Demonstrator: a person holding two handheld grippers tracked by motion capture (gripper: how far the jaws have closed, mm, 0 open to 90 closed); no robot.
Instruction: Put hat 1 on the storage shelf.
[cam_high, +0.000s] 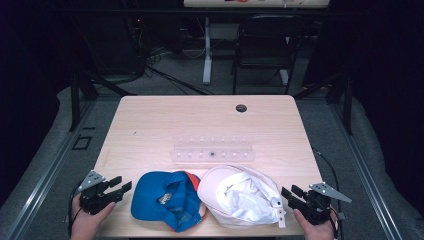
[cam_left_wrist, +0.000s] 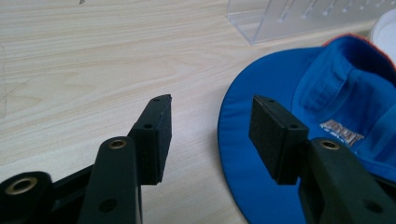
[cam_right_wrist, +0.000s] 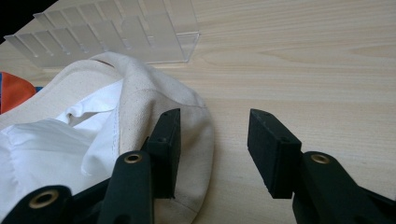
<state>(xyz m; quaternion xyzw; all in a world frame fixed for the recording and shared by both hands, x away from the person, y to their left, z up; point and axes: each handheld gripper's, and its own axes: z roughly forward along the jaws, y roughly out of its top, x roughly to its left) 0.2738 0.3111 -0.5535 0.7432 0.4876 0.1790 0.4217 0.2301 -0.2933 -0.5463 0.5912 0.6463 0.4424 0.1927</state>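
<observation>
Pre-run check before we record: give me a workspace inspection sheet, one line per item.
Surface: light wood table, one dark grommet hole near the far edge.
Job's things: blue cap and white cap, both upside down at the near edge, touching; clear plastic rack behind them.
Clutter: nothing seen.
Grippers: left gripper open, beside the blue cap's brim; right gripper open, at the white cap's edge; neither holds anything.
Cables: a cable runs off the table's right side by the right gripper.
Surroundings: dark room, black folding chair, floor cables, white desk leg.
</observation>
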